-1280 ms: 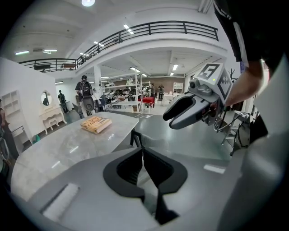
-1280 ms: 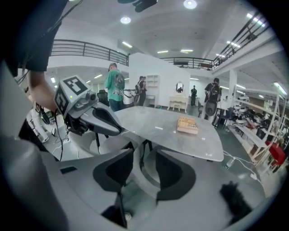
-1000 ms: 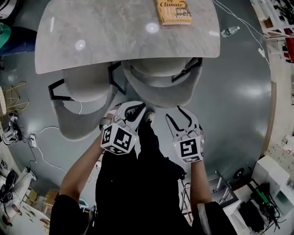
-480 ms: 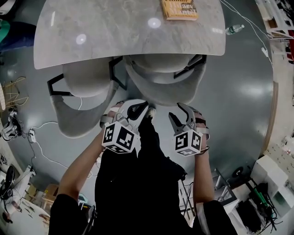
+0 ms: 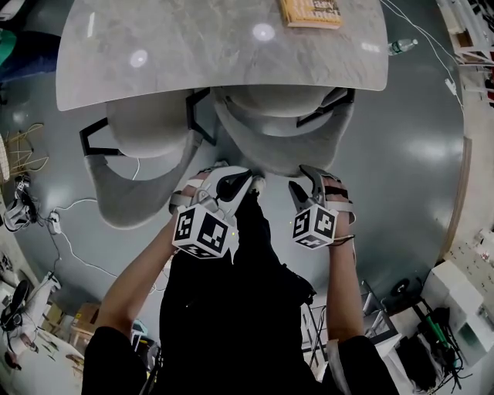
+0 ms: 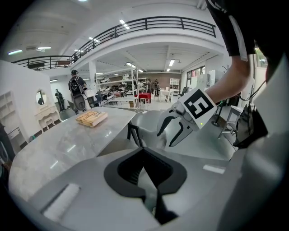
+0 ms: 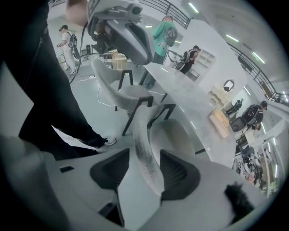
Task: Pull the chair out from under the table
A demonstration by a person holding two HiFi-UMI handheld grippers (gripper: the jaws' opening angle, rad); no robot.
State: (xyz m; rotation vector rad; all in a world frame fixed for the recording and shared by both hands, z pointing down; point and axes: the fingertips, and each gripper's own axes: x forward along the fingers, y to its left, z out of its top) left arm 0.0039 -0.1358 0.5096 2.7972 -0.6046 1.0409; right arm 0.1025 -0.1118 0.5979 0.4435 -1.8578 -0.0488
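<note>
The grey shell chair is tucked under the marble table; its curved backrest faces me. My right gripper is open, and its jaws, which have just been opening, straddle the backrest's top rim without pressing on it. My left gripper is at the rim's left end, shut with nothing visibly held, after closing a little further. I cannot tell whether it touches the chair. In the left gripper view my shut left gripper points toward the chair, and the right gripper hangs over it.
A second grey chair stands to the left under the same table. A book lies at the table's far edge. A bottle and cables are on the floor. My legs are right behind the chair.
My right gripper has sunk and rolled, so its jaws now straddle the backrest rim. The left gripper has hardly moved.
</note>
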